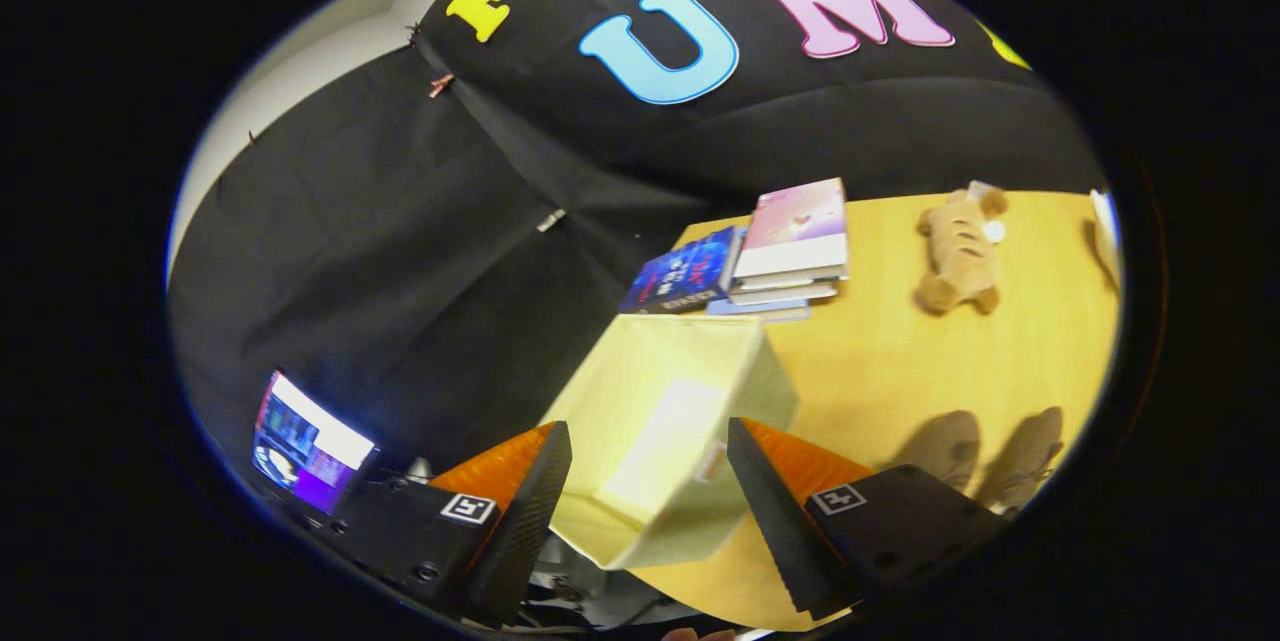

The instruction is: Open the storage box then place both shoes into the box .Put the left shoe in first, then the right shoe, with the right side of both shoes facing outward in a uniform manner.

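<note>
Spread wide and gripping nothing, the hand-held gripper [650, 481] frames the open storage box [670, 421] on the tabletop [900, 361], with both shoes [985, 456] right of the fingers, and stacked books [760, 251] and a plush toy [960, 249] beyond.

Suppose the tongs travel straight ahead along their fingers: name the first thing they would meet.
Most likely the pale storage box, which sits between and just ahead of the open tongs. Depth is unclear, so they might enter its open top rather than strike its wall.
</note>
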### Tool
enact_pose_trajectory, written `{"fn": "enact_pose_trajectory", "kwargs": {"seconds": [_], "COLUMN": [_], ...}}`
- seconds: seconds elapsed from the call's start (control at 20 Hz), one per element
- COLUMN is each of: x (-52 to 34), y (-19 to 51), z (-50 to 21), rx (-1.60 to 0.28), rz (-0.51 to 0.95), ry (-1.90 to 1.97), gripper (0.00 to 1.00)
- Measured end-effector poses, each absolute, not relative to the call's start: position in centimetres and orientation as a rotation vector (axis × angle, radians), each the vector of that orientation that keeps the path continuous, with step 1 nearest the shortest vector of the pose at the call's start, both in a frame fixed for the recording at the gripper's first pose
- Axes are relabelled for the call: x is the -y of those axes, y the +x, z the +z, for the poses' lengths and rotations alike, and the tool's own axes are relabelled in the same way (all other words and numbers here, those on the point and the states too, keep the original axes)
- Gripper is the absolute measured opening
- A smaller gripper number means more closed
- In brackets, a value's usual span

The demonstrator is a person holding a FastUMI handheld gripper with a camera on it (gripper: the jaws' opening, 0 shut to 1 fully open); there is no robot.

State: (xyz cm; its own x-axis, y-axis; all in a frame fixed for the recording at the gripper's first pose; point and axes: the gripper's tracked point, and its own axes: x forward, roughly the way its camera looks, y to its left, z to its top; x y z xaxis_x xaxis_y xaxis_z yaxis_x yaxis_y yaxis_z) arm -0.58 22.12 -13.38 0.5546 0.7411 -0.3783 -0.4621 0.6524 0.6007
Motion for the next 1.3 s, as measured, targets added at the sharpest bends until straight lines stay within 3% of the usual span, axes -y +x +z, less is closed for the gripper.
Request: {"fn": "enact_pose_trajectory", "kwargs": {"seconds": [0.3,0.75,1.1,1.15,1.25,1.3], "x": [-14.5,-10.4,-10.1,-9.8,-9.5,-8.8], "y": [-2.5,-1.4,0.2,0.4,0.8,0.9], "z": [-20.9,-31.9,-37.5,-37.9,-38.1,-38.1], "rx": [-0.784,-0.936,-1.035,-1.044,-1.047,-1.044], "rz": [0.553,0.38,0.275,0.257,0.222,0.191], "ry": [0.282,0.114,0.112,0.111,0.132,0.145], "gripper": [0.98,0.96,0.72,0.65,0.39,0.33]}}
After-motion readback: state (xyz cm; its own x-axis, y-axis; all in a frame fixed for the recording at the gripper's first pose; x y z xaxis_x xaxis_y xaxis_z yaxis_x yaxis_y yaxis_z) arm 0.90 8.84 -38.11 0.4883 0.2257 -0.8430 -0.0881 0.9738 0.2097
